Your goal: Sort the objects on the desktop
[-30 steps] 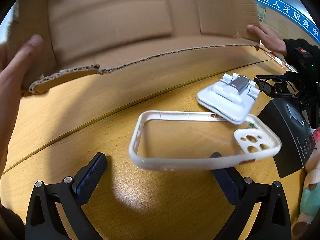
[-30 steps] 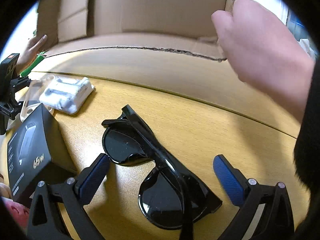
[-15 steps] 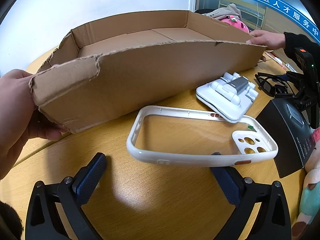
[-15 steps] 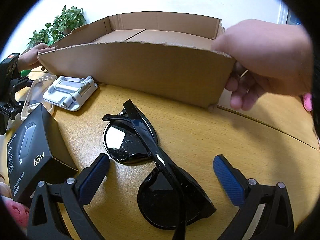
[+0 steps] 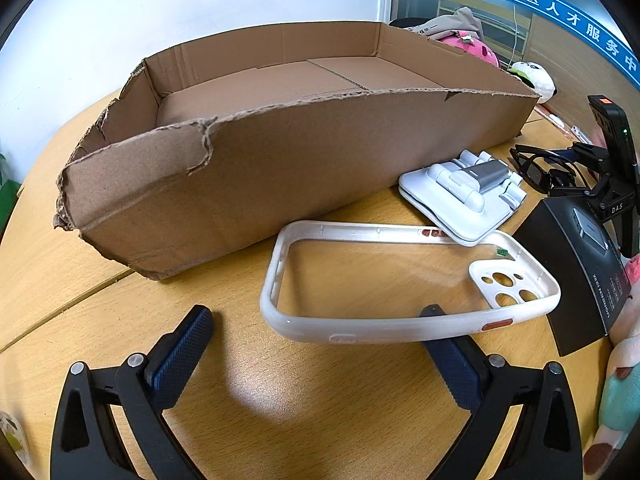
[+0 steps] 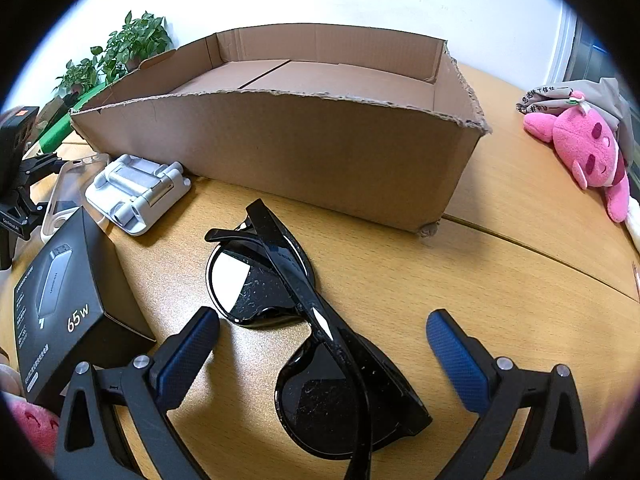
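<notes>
Both grippers rest low over the desk with their jaws spread wide and nothing between the pads. Left gripper (image 5: 316, 344) sits just behind the white phone case (image 5: 408, 284), whose near long rail partly hides the right blue pad; the case lies flat, open side up, its camera-hole end turned to the right. Right gripper (image 6: 322, 344) straddles the black sunglasses (image 6: 304, 312), folded and lying lens-down, with one lens between the pads and the other stretching away toward the box. Each tool seems parked in front of the one item it would most easily take first.

Beyond the case, a folded white phone stand (image 5: 460, 196) rests with one edge overlapping the case's far rail, so lifting the case could drag it. To the right stands a black charger box (image 6: 60, 300) marked 65w, tipped on an edge, just beside the stand. Behind all four lies one shallow cardboard box (image 5: 280, 168), torn along its rim and empty inside, set close enough to serve as the likely sorting bin; its low front wall should make drops easy.

Count: one case, one stand, one pair of sunglasses, one charger box, one cardboard box. A pink plush toy (image 6: 584, 148) lies well apart near the desk's far right edge.
</notes>
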`<action>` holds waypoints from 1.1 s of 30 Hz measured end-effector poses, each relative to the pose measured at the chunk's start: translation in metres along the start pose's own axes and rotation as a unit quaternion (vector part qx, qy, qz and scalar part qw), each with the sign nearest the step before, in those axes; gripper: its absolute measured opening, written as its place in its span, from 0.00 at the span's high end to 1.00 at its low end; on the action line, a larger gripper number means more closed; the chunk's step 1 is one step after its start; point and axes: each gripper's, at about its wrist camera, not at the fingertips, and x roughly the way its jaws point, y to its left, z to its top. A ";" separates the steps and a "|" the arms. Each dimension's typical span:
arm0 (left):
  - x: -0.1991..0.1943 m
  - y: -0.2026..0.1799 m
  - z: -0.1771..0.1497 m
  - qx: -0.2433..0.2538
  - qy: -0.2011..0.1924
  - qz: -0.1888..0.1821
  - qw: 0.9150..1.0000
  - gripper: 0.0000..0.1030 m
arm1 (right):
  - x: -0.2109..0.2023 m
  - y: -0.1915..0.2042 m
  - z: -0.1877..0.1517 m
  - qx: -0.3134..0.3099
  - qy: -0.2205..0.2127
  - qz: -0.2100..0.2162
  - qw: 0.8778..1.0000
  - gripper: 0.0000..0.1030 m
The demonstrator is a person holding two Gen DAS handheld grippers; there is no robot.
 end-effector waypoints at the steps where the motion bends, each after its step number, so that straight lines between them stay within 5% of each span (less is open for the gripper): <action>1: 0.000 0.000 0.000 0.000 0.000 0.000 1.000 0.00 | 0.000 0.000 0.000 0.000 0.000 0.000 1.000 0.00; 16: 0.002 0.002 0.000 -0.002 0.000 0.002 1.000 0.00 | -0.005 0.002 -0.002 0.037 0.001 -0.026 0.999 0.00; 22: -0.006 0.008 -0.005 -0.018 0.008 0.023 1.000 0.00 | -0.020 -0.005 -0.013 0.043 0.032 -0.029 0.998 0.01; 27: -0.061 0.011 -0.034 -0.058 -0.064 0.112 0.990 0.00 | -0.057 -0.007 -0.053 0.051 0.037 -0.059 0.996 0.01; 33: -0.151 -0.022 -0.059 -0.122 -0.131 0.084 0.980 0.00 | -0.118 0.018 -0.084 -0.010 -0.013 -0.068 0.998 0.01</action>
